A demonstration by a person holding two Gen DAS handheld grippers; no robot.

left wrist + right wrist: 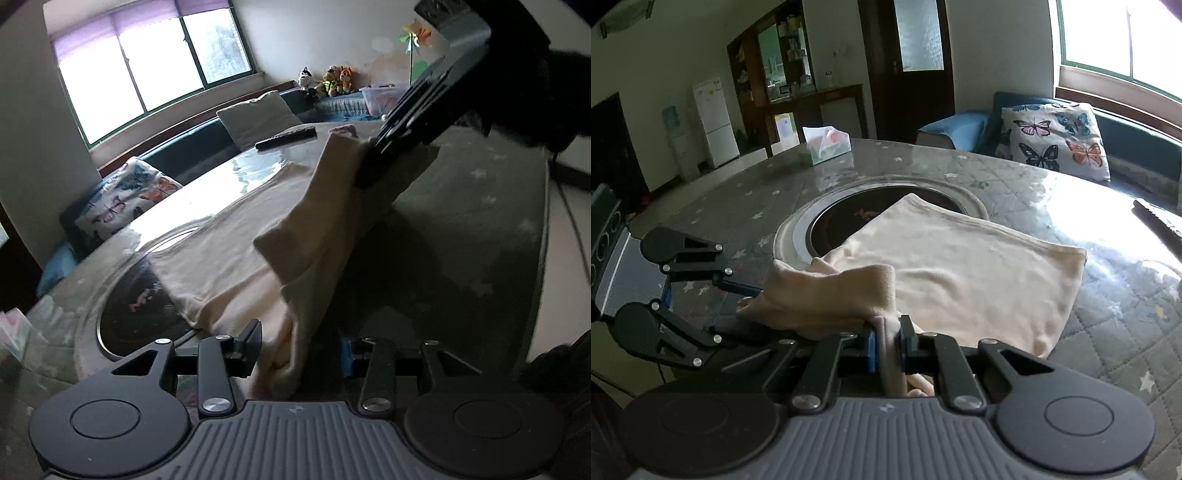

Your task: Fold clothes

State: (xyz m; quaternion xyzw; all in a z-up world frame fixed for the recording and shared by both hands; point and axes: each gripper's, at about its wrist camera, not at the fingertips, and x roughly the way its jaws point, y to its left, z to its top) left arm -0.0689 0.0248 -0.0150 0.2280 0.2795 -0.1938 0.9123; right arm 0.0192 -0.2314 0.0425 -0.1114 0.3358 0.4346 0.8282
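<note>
Nearest us, our right tool [888, 345] is clamped on a gathered edge of the cream garment [960, 280], the cloth pinched tight between its blue-padded fingers. Our left tool [299, 350] likewise grips a bunched fold of the same garment, lifting that side while the rest lies spread across the surface [1108, 325]. The cloth partly covers a dark round inset [827, 225] sunk in the quilted, star-patterned cover. Farther on, a tissue box [827, 142] with a tissue poking out stands near the far edge, and a remote [286, 137] lies flat. Beyond are a butterfly cushion [1056, 138] on a blue sofa, a window [147, 59] and a white fridge [714, 122].
</note>
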